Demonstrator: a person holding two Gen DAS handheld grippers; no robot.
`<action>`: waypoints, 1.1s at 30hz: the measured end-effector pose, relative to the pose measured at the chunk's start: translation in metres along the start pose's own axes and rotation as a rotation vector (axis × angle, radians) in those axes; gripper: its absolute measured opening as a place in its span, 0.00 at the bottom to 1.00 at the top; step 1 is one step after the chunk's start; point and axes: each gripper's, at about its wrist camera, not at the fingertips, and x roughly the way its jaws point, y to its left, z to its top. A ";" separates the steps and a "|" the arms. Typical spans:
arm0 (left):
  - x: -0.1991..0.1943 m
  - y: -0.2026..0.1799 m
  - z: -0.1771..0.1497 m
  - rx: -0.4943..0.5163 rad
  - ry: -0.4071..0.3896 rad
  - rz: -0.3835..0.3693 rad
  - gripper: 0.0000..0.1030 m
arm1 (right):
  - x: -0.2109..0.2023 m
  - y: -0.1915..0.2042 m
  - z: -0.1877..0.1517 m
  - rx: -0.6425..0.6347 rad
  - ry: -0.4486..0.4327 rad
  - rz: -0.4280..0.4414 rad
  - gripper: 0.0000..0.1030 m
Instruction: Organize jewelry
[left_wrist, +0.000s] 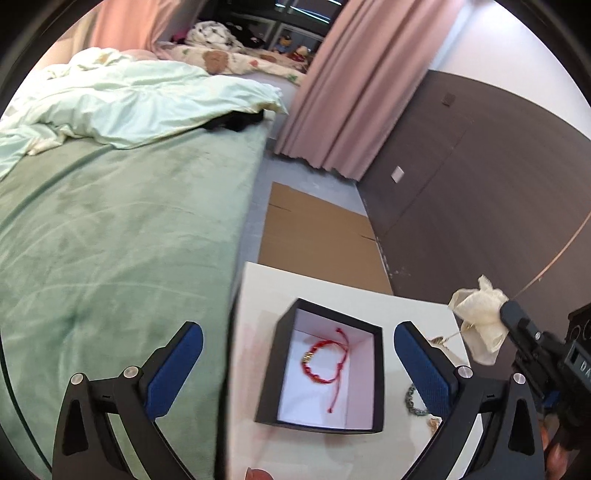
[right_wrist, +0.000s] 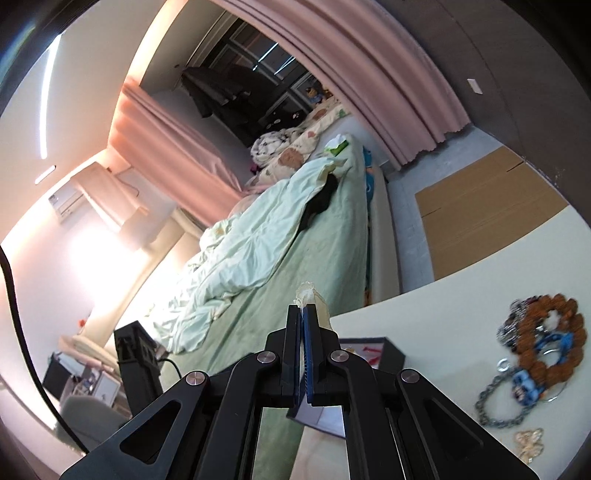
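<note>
Green-sheeted bed (left_wrist: 122, 229) filling the left of both views, rumpled pale duvet (left_wrist: 140, 103) lying on it, pink curtain (left_wrist: 351, 85) hanging beyond. Flattened cardboard (left_wrist: 317, 236) lying on the floor between bed and dark wall panelling. White worktop (left_wrist: 417, 306) sitting just beside the bed edge, carrying a black open box (left_wrist: 325, 373) with a red cord bracelet (left_wrist: 327, 363) lying inside on the white lining.

Left hand-held gripper (left_wrist: 299, 373) hovering over the box, blue pads standing wide apart on either side of it, nothing pinched between. Right hand-held gripper (right_wrist: 303, 314) clamping shut on a cream cloth pouch (left_wrist: 480, 321), lifted clear of the worktop to the right of the box.

Showing only in the right wrist view: brown bead bracelet (right_wrist: 550, 339), blue charms, silver chain (right_wrist: 495, 406) and a small gold piece (right_wrist: 530, 443) heaped on the worktop, well apart from the box. Showing only in the left wrist view: the box's contents, the right view's own fingers blocking most of the box.
</note>
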 end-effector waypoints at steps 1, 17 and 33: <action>-0.004 0.004 0.000 -0.007 -0.010 0.007 1.00 | 0.003 0.001 -0.003 0.000 0.007 0.007 0.03; -0.040 0.019 -0.005 -0.069 -0.118 -0.034 1.00 | 0.004 -0.015 -0.025 0.068 0.114 -0.104 0.77; -0.034 -0.047 -0.027 0.108 -0.099 -0.060 1.00 | -0.099 -0.052 -0.006 0.087 -0.003 -0.261 0.97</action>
